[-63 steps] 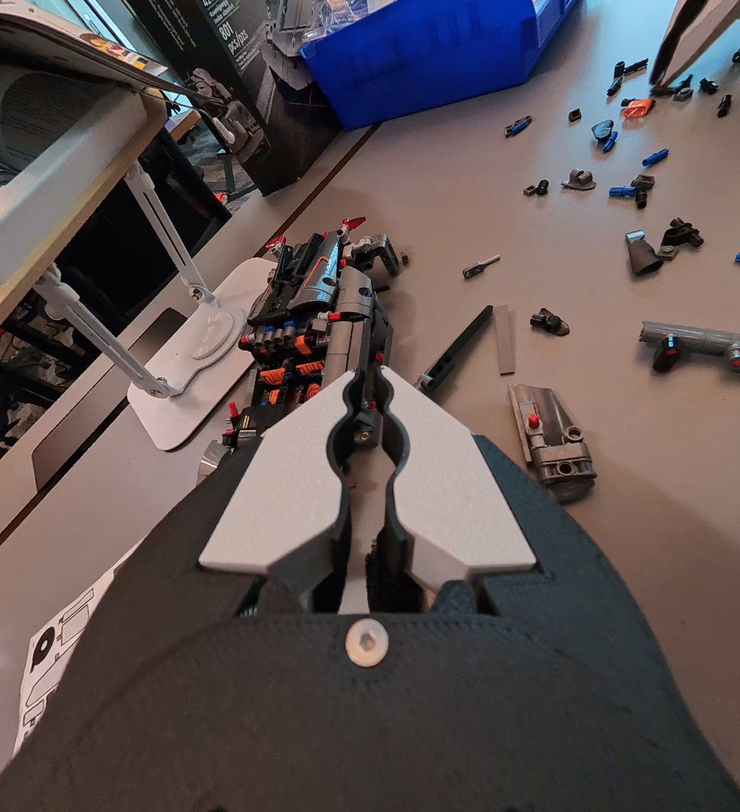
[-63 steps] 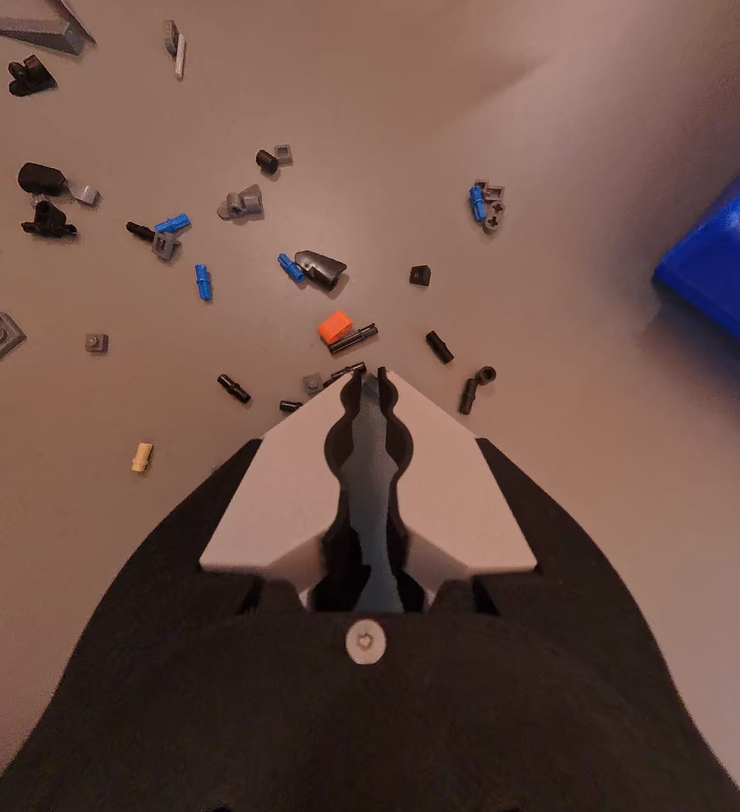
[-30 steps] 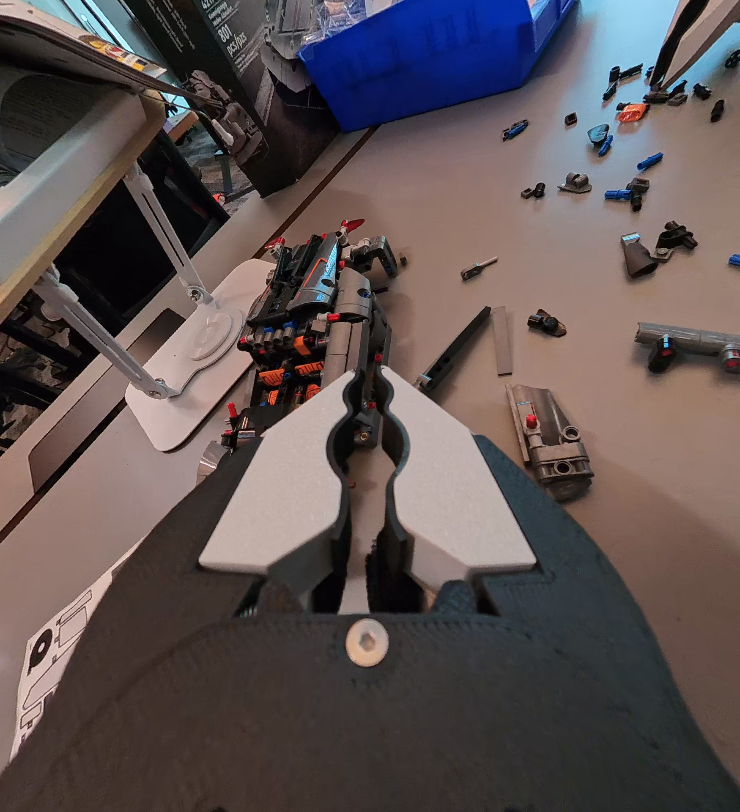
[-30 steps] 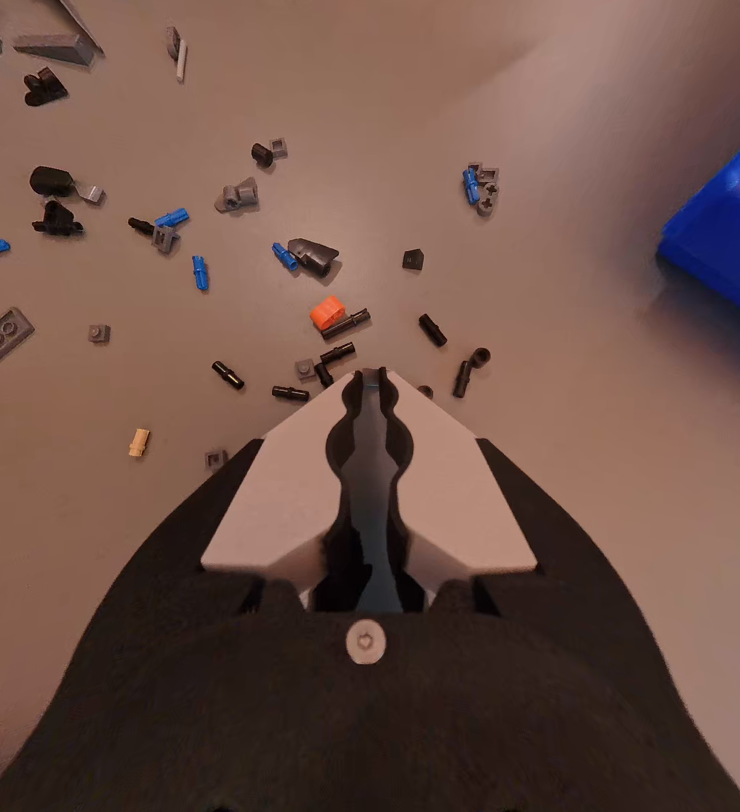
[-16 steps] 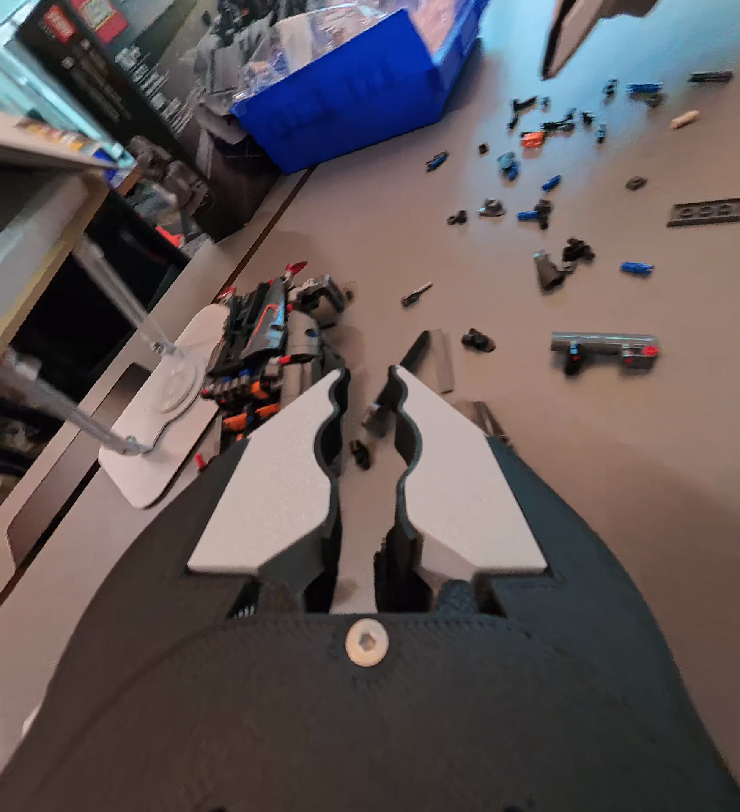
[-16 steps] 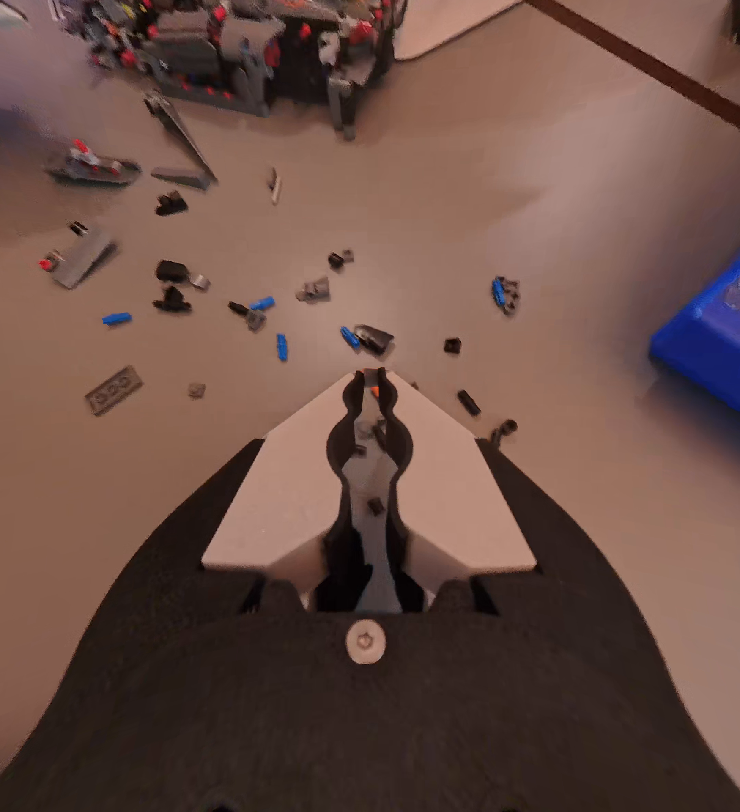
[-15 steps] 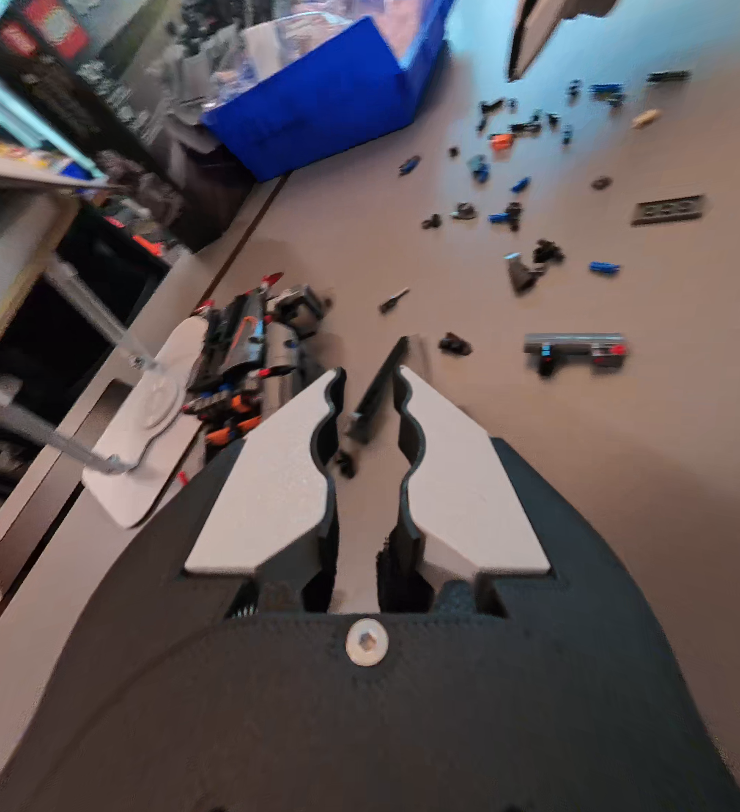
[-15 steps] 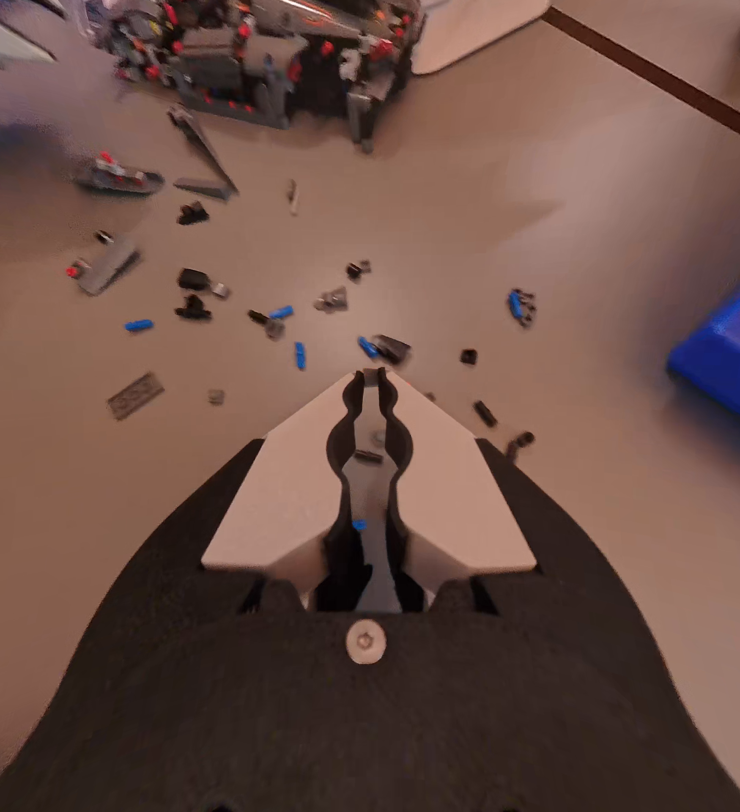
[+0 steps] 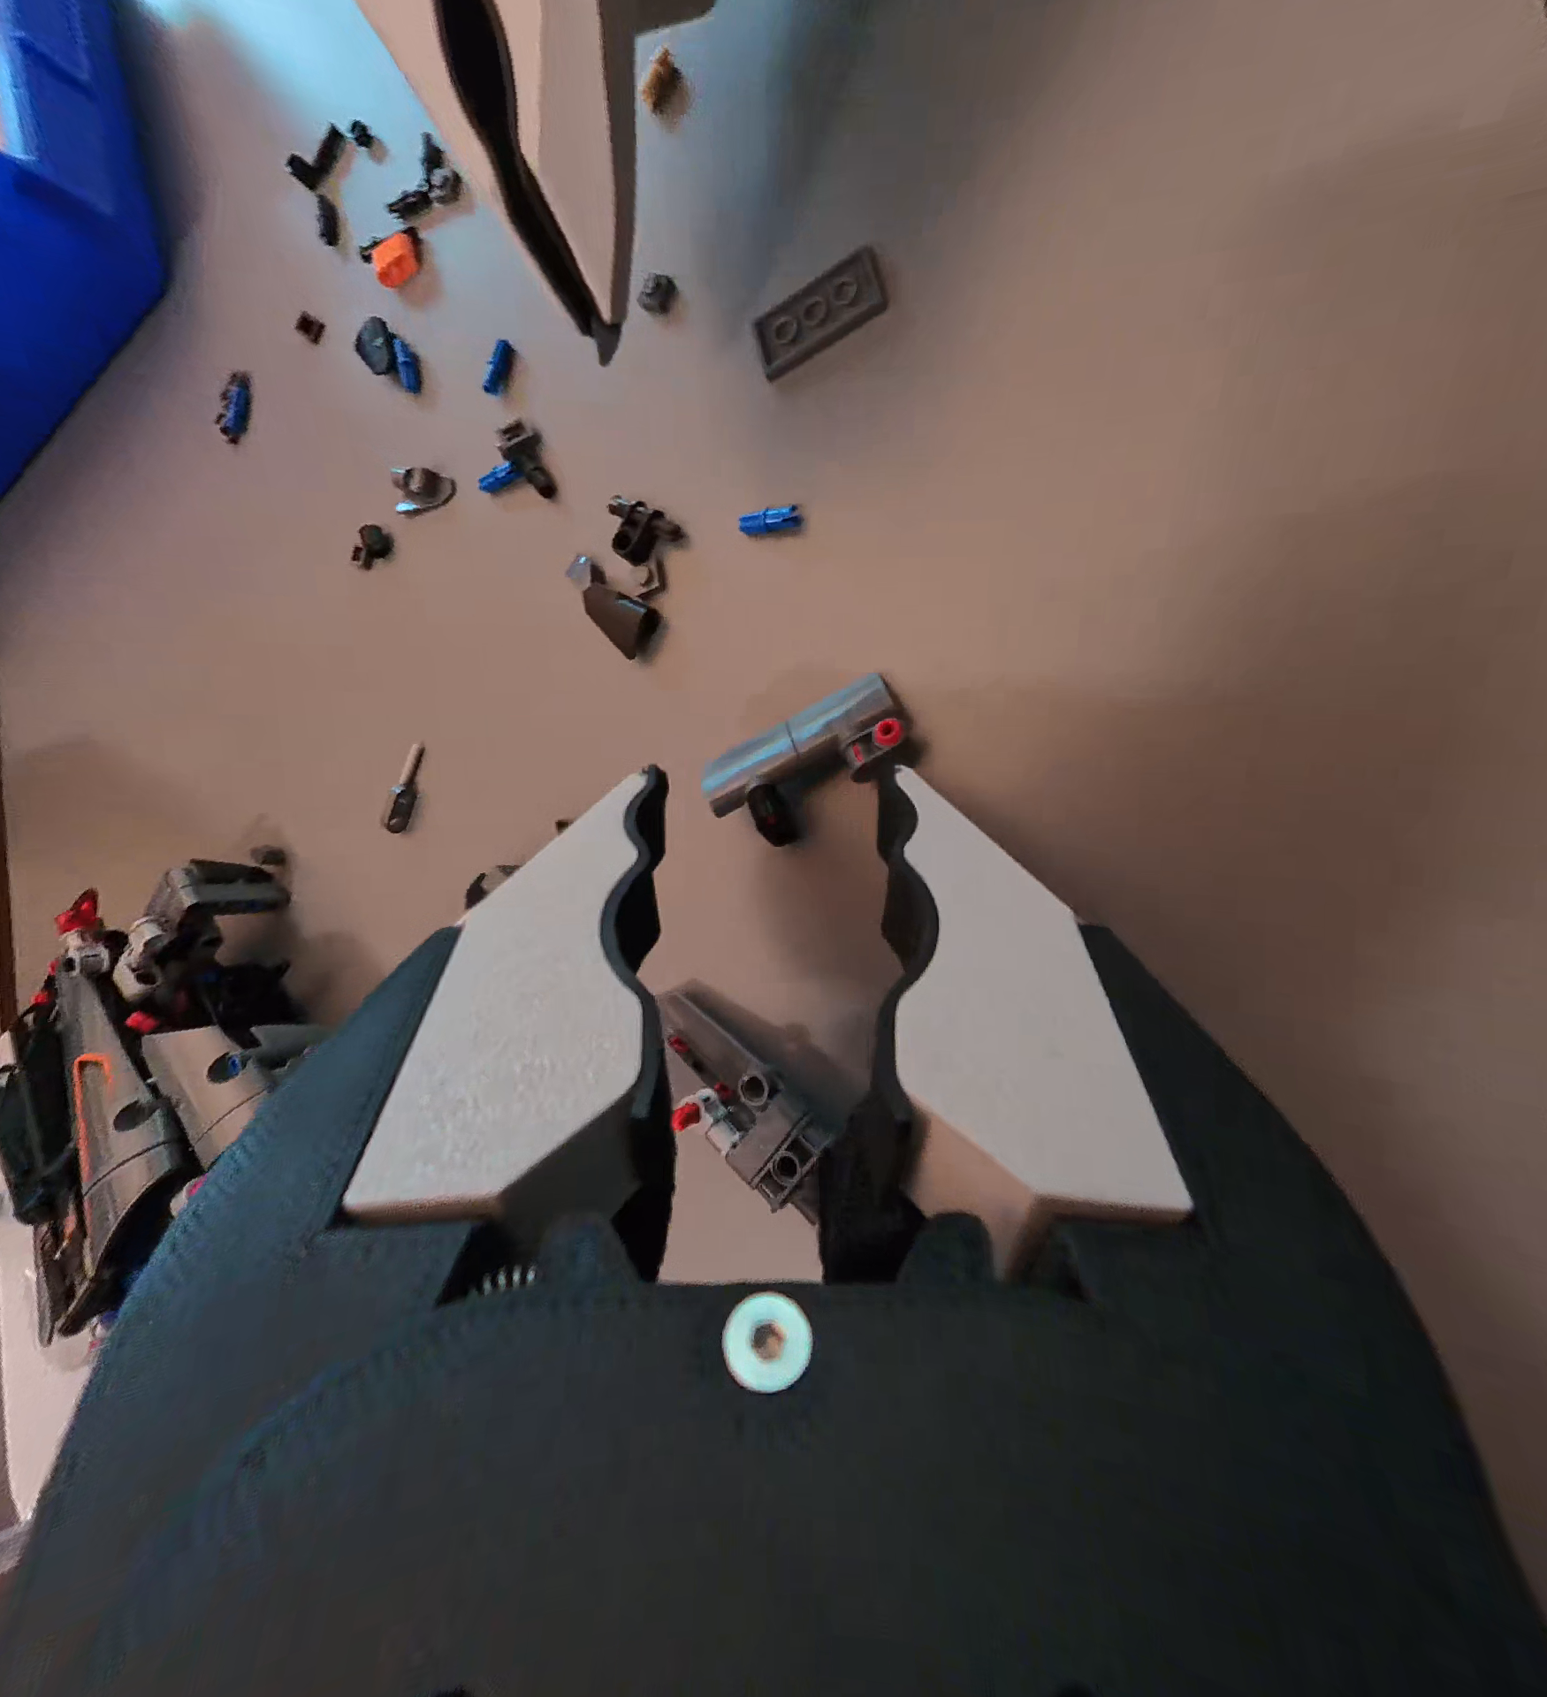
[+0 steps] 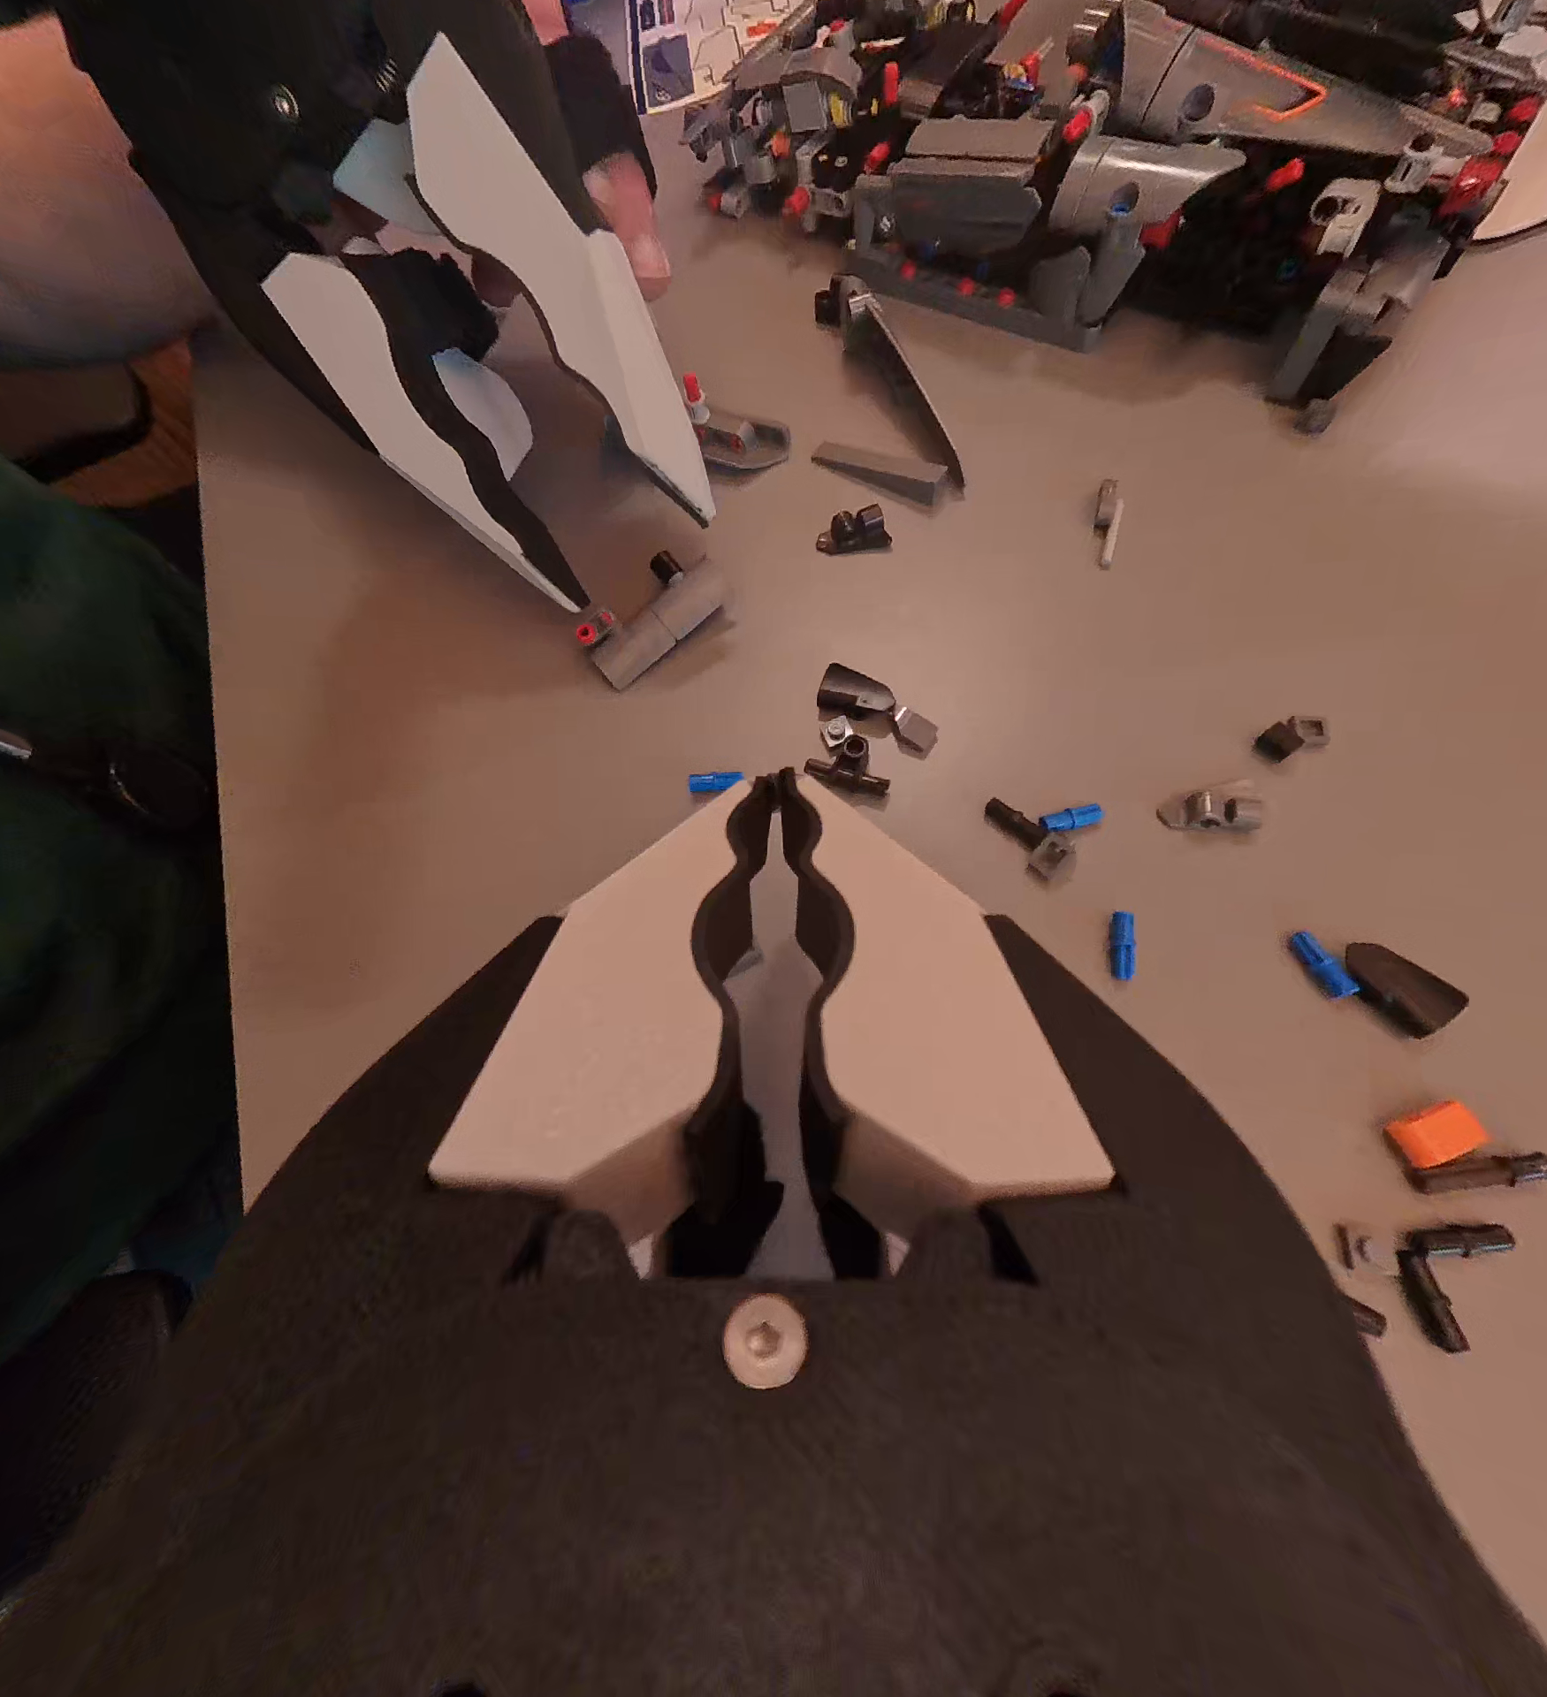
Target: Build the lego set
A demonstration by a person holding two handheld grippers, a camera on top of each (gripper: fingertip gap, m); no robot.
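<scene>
Grey tabletop [image 10: 1302, 569] is strewn with small loose parts: blue pins [image 10: 1121, 944], black connectors [image 10: 846, 769], an orange brick [image 10: 1436, 1133] at the near right and a flat grey plate [image 9: 820, 312] seen far off in the left wrist view. At the far right the half-built lego model [image 10: 1119, 174] is seen, with a blue bin [image 9: 7, 303] to the left in the left wrist view. The left gripper [image 9: 770, 781] is spread wide, empty, over a grey sub-assembly [image 9: 802, 753] with red pins; its right fingertip [image 10: 579, 601] is just beside that piece. A second grey sub-assembly [image 9: 742, 1102] is partly hidden behind its fingers. The right gripper [image 10: 774, 781] is clenched with nothing visible between the tips, a blue pin [image 10: 715, 782] just left of it.
</scene>
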